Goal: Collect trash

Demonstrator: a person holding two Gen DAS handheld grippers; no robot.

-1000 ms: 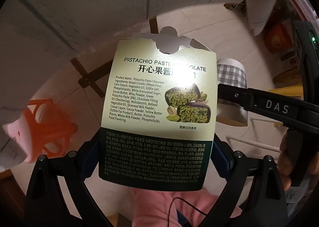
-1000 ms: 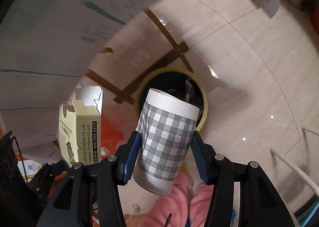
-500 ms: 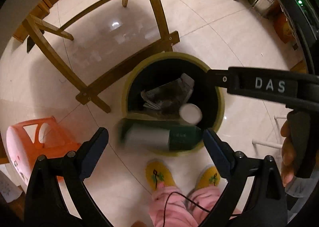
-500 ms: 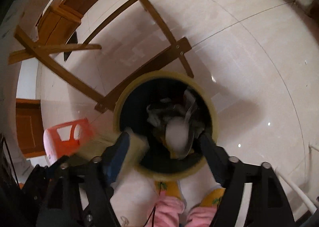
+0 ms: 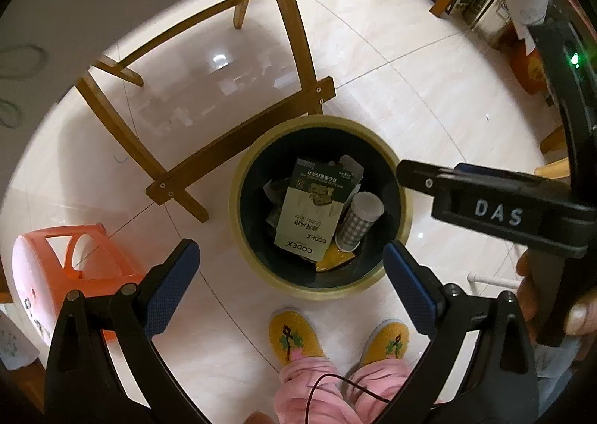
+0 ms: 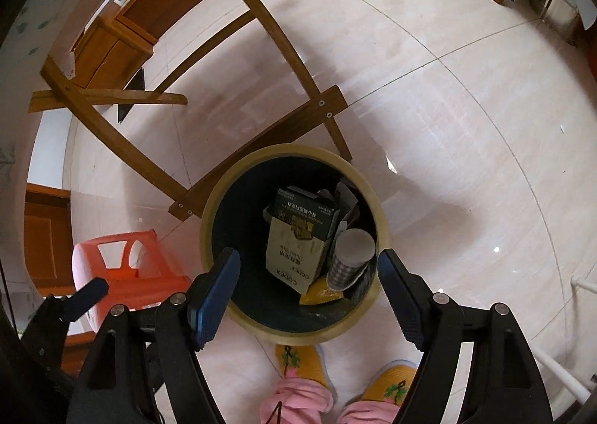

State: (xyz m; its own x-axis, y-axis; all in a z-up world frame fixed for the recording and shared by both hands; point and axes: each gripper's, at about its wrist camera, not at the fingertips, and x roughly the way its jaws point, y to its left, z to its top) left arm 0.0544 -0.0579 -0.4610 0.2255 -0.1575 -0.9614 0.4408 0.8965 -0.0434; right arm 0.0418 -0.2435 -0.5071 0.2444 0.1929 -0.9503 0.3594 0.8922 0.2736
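A round bin (image 5: 405, 222) with a yellow rim and dark inside stands on the floor below both grippers; it also shows in the right wrist view (image 6: 209, 222). In it lie a green and cream pistachio chocolate box (image 5: 311, 220) (image 6: 298, 243) and a grey checked paper cup (image 5: 360, 220) (image 6: 350, 256), on other rubbish. My left gripper (image 5: 291, 286) is open and empty above the bin's near edge. My right gripper (image 6: 308, 293) is open and empty above the bin; in the left wrist view its body (image 5: 496, 211) reaches in from the right.
Wooden table legs and a cross brace (image 5: 238, 148) stand just behind the bin. An orange plastic stool (image 5: 71, 267) is at the left. The person's yellow slippers (image 5: 298, 334) are next to the bin's near side. Tiled floor lies to the right.
Both grippers have opened. The chocolate box left the left gripper and the checked cup left the right gripper; both fell and now lie in the bin.
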